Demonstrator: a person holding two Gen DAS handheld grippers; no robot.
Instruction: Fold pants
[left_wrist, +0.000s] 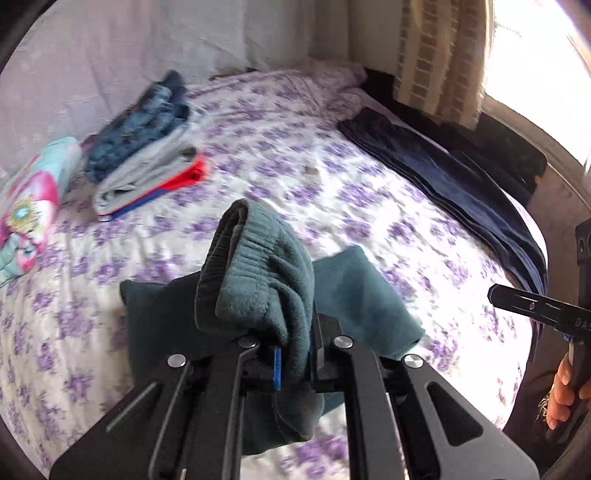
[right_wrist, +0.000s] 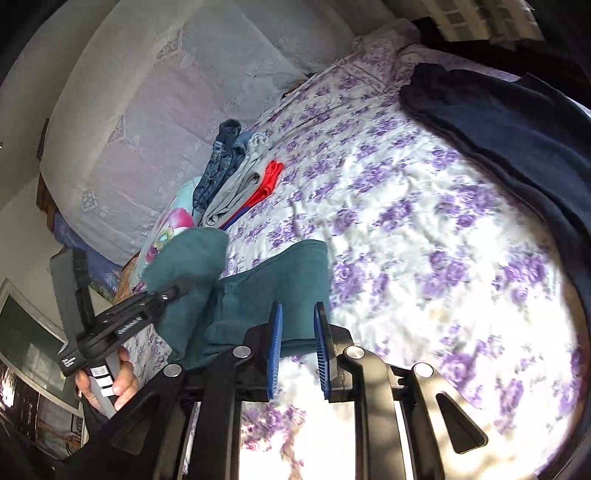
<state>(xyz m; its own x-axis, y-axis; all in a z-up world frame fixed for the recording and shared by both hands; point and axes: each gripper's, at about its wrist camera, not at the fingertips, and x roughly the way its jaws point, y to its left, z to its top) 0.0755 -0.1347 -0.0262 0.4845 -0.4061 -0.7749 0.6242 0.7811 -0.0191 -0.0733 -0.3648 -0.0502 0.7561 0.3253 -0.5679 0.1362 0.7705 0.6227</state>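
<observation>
Left wrist view: left gripper (left_wrist: 293, 363) clamped on the teal pants (left_wrist: 258, 269), ribbed waistband bunched up above the fingers and lifted off the bed (left_wrist: 280, 147).
Pants position: rest of the teal fabric drapes down from the left gripper onto the near part of the bed; 1 leg lies flat on the sheet beyond the gripper.
Right wrist view: right gripper (right_wrist: 298, 350) with its blue pads (right_wrist: 275, 350) held apart, nothing between them, just above the near end of the pants (right_wrist: 280, 280).
Left gripper seen from the right: left gripper (right_wrist: 173, 290) at the left of the pants, teal cloth pinched in its tip and raised.
Right gripper seen from the left: black tip (left_wrist: 517, 299) at the right of the pants, clear of the fabric.
Bed cover: white sheet with purple flowers, wrinkled.
Folded stack (left_wrist: 144, 144): jeans, grey and red items, beyond the pants toward the headboard side.
Dark blue garment (left_wrist: 450, 181): spread flat along the bed edge, well apart from the pants, on the right.
Floral pillow (left_wrist: 29, 199): left of the folded stack, touching it.
</observation>
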